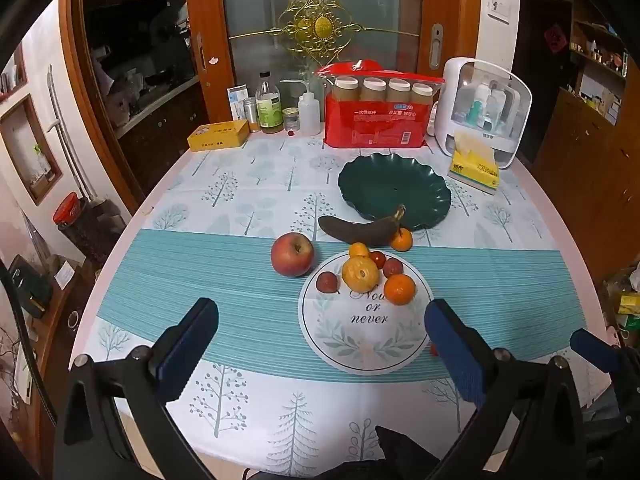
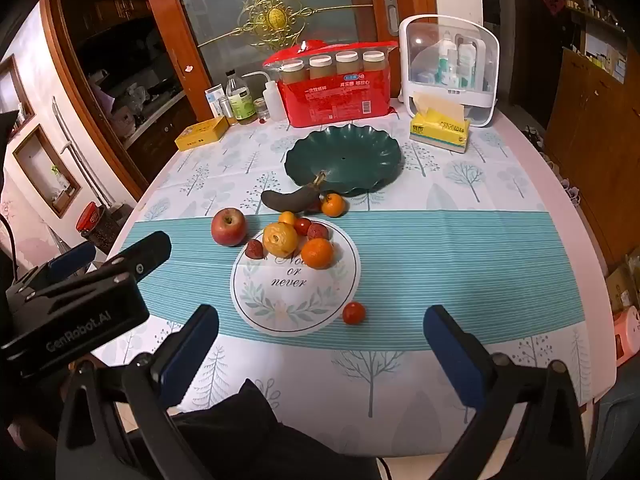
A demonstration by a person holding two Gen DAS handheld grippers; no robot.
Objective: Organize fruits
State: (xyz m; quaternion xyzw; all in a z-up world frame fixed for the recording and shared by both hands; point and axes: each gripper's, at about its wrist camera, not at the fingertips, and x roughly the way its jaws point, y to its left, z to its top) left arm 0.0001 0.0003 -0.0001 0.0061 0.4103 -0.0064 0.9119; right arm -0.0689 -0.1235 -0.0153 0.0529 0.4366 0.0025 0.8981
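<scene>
Around us the worktop [image 2: 460,240] wears a tree-print cloth with a teal striped band, backed by a wooden door with gilt scrollwork. We hold the left claw [image 1: 320,320] spread wide and empty above the near edge; our right claw [image 2: 320,328] hangs equally wide, gripping nothing.

Just ahead lies a round white mat [image 2: 294,304] lettered "Now or never". On its far half cluster a yellow fruit [image 2: 280,239], an orange [image 2: 317,253], a smaller orange fruit [image 2: 287,217] and a few small red fruits. One cherry tomato [image 2: 354,313] sits off the mat at its near right rim. A red apple [image 1: 292,254] rests on the cloth just left of the mat. Beyond, a blackened banana [image 1: 360,230] lies with its stem over the rim of an empty dark green scalloped plate [image 1: 394,190], a second orange [image 1: 401,239] touching it.

Further back stand a red package [image 1: 376,120] of jars, bottles, a yellow tin [image 1: 218,136] and a tissue pack [image 1: 474,164].
</scene>
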